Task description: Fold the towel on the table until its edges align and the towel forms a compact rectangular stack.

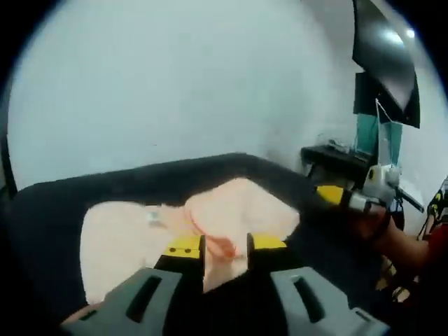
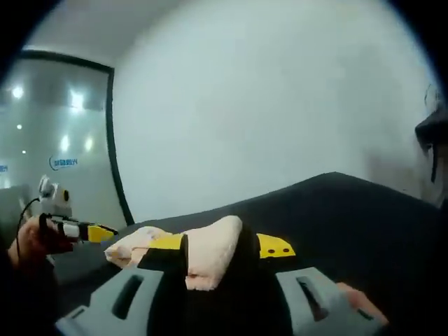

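Pale pink towel (image 1: 140, 231) spread on the dark table (image 1: 84, 192), partly bunched, with a raised fold near the middle. Left gripper (image 1: 225, 246) low over the towel's near edge, jaws a little apart with a pink fold showing in the gap; cannot tell whether pinched or merely hovering in front. Right gripper (image 2: 222, 248) clamped on a thick wad of towel (image 2: 210, 255), the cloth rising between its jaws and lifted off the table, probably to carry that edge across toward the other side. In the right gripper view, the other gripper at the left, held in a hand (image 2: 31, 241). Folding judged only begun: edges not yet aligned, no neat stack yet. Pale wall (image 1: 175, 84) behind.
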